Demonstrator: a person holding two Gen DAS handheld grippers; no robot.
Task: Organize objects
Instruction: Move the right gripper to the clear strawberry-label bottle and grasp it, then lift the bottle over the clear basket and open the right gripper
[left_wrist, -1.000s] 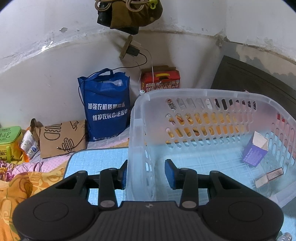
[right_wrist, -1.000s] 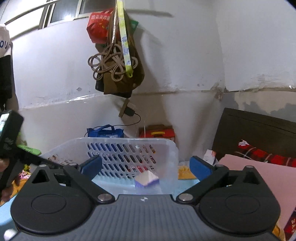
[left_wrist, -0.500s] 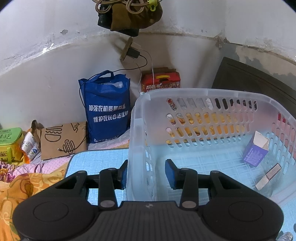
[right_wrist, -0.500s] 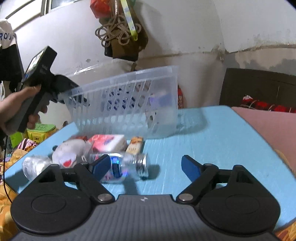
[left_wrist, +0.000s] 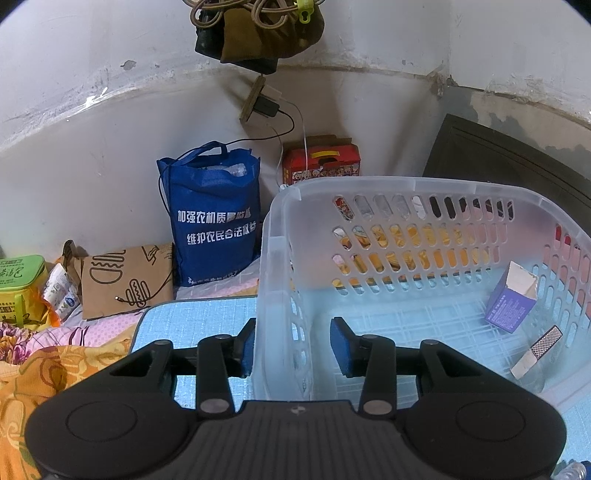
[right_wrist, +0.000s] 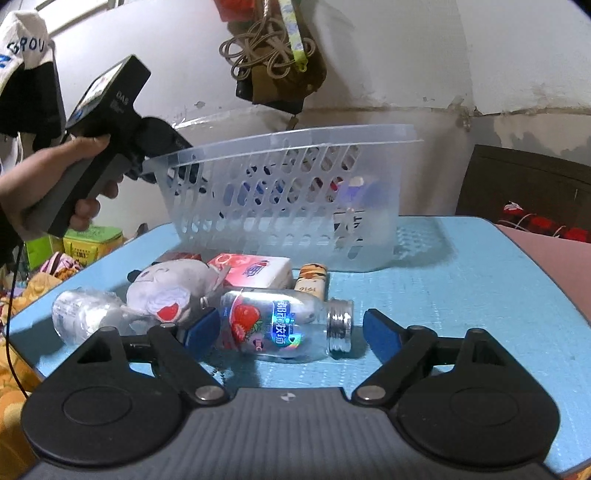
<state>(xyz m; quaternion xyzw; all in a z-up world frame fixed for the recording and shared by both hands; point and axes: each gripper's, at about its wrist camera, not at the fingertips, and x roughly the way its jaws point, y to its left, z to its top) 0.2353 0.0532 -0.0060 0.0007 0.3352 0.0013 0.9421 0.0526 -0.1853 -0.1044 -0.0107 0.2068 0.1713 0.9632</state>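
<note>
My left gripper (left_wrist: 291, 343) is shut on the near wall of a clear plastic basket (left_wrist: 406, 184), one pad outside and one inside. In the right wrist view the basket (right_wrist: 295, 140) is tilted, its left end raised off the blue mat (right_wrist: 461, 280). Inside lie a purple box (left_wrist: 511, 302) and a small flat box (left_wrist: 537, 350). My right gripper (right_wrist: 291, 332) is open just above the mat, its pads on either side of a clear strawberry-label bottle (right_wrist: 280, 325) lying on its side, not pressing on it.
Behind the bottle lie a grey plush toy (right_wrist: 170, 291), a tissue pack (right_wrist: 255, 271), a small brown jar (right_wrist: 312, 282) and a crumpled clear bottle (right_wrist: 85, 314). By the wall stand a blue bag (left_wrist: 214, 221) and a red box (left_wrist: 321, 162). A dark headboard (right_wrist: 524, 184) stands right.
My right gripper has come down and tipped from facing the wall to straddling the bottle on the mat, and its jaws have narrowed a little. The left gripper keeps its hold, unmoved.
</note>
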